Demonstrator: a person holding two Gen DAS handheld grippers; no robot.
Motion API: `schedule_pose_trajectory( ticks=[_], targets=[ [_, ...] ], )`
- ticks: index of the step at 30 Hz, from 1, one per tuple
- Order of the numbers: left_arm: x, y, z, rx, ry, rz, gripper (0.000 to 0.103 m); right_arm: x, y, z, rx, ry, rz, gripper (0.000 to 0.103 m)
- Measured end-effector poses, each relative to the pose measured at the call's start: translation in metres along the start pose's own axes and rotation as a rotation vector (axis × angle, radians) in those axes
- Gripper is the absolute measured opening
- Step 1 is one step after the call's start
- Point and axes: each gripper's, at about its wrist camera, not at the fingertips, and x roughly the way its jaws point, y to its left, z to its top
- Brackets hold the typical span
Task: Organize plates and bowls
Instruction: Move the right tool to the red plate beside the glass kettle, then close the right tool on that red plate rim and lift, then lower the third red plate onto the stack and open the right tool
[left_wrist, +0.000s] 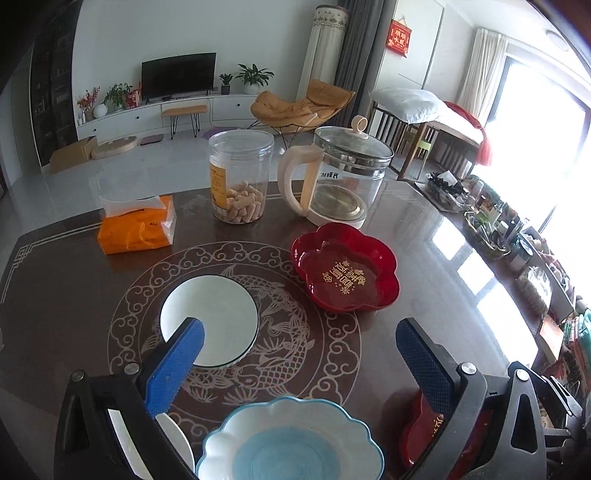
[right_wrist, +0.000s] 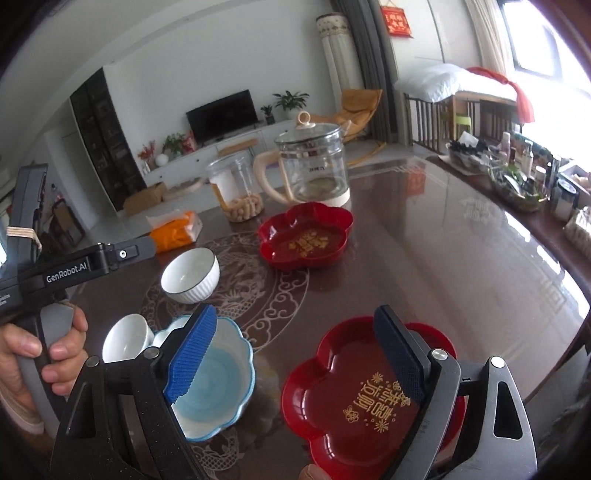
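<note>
On the dark patterned table stand a white bowl with a dark rim (left_wrist: 210, 319) (right_wrist: 190, 275), a blue scalloped bowl (left_wrist: 290, 443) (right_wrist: 214, 380), a small white bowl (right_wrist: 127, 338), a far red flower-shaped plate (left_wrist: 345, 267) (right_wrist: 304, 236) and a near red flower-shaped plate (right_wrist: 354, 402) (left_wrist: 417, 439). My left gripper (left_wrist: 299, 343) is open above the blue bowl, holding nothing. My right gripper (right_wrist: 295, 354) is open, hovering between the blue bowl and the near red plate. The left gripper's body (right_wrist: 74, 262) shows at the left of the right wrist view.
A glass kettle (left_wrist: 340, 177), a clear jar of snacks (left_wrist: 240, 177) and an orange tissue pack (left_wrist: 136, 225) stand at the table's far side. Baskets of bottles and clutter (left_wrist: 491, 218) line the right edge.
</note>
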Motion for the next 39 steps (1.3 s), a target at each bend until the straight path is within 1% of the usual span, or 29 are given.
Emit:
schedule_pose_trajectory(
  ticks=[3,6,9,12,13,14,16,17,19,20,21,22,23,24,25,26,27,30,32,34,39],
  targets=[
    [0.05,-0.003,0.026,-0.011,0.063,0.026,0.103,0.04,-0.018,0.026,0.072,0.071,-0.024,0.089],
    [0.095,-0.005,0.043,-0.017,0.134,0.049,0.102,0.08,-0.045,0.045,0.207,0.16,-0.019,0.089],
    [0.131,-0.011,0.054,0.02,0.176,0.068,0.101,0.114,-0.067,0.056,0.312,0.245,-0.006,0.089],
    [0.163,-0.008,0.062,0.004,0.217,0.095,0.099,0.143,-0.072,0.068,0.301,0.27,-0.013,0.088],
    [0.173,-0.006,0.064,-0.01,0.234,0.098,0.095,0.151,-0.072,0.071,0.303,0.272,-0.016,0.088],
    [0.182,-0.004,0.065,-0.023,0.251,0.097,0.093,0.161,-0.074,0.074,0.316,0.281,-0.012,0.088],
    [0.198,-0.001,0.065,-0.046,0.286,0.091,0.08,0.177,-0.079,0.076,0.348,0.295,-0.018,0.088],
    [0.206,-0.001,0.064,-0.051,0.303,0.089,0.076,0.184,-0.079,0.077,0.351,0.301,-0.023,0.087],
    [0.219,-0.001,0.064,-0.051,0.327,0.088,0.063,0.198,-0.079,0.077,0.343,0.317,-0.029,0.083],
    [0.223,-0.002,0.063,-0.049,0.333,0.09,0.06,0.205,-0.079,0.076,0.345,0.331,-0.027,0.072],
    [0.227,-0.003,0.062,-0.045,0.338,0.091,0.055,0.212,-0.08,0.074,0.352,0.347,-0.012,0.049],
    [0.23,-0.003,0.062,-0.044,0.342,0.089,0.048,0.22,-0.081,0.071,0.362,0.367,-0.004,0.035],
    [0.233,-0.003,0.061,-0.043,0.349,0.083,0.044,0.226,-0.083,0.069,0.375,0.38,-0.004,0.018],
    [0.237,-0.003,0.06,-0.04,0.359,0.073,0.031,0.229,-0.085,0.067,0.388,0.375,0.002,0.017],
    [0.239,-0.004,0.059,-0.03,0.364,0.078,0.023,0.231,-0.086,0.067,0.392,0.371,0.006,0.017],
    [0.239,-0.004,0.059,-0.017,0.357,0.092,0.019,0.232,-0.086,0.067,0.388,0.368,0.011,0.014],
    [0.238,-0.004,0.058,-0.005,0.352,0.098,0.013,0.23,-0.086,0.066,0.38,0.37,0.007,0.014],
    [0.221,-0.005,0.055,-0.002,0.331,0.053,0.011,0.216,-0.089,0.063,0.4,0.36,0.036,0.015],
    [0.198,-0.012,0.055,0.024,0.298,0.025,0.011,0.198,-0.09,0.064,0.39,0.332,0.056,0.017],
    [0.167,-0.022,0.052,0.055,0.258,-0.004,0.011,0.172,-0.086,0.067,0.356,0.302,0.062,0.017],
    [0.083,-0.048,0.031,0.112,0.191,-0.088,0.011,0.086,-0.079,0.059,0.302,0.239,0.069,0.017]
  ],
)
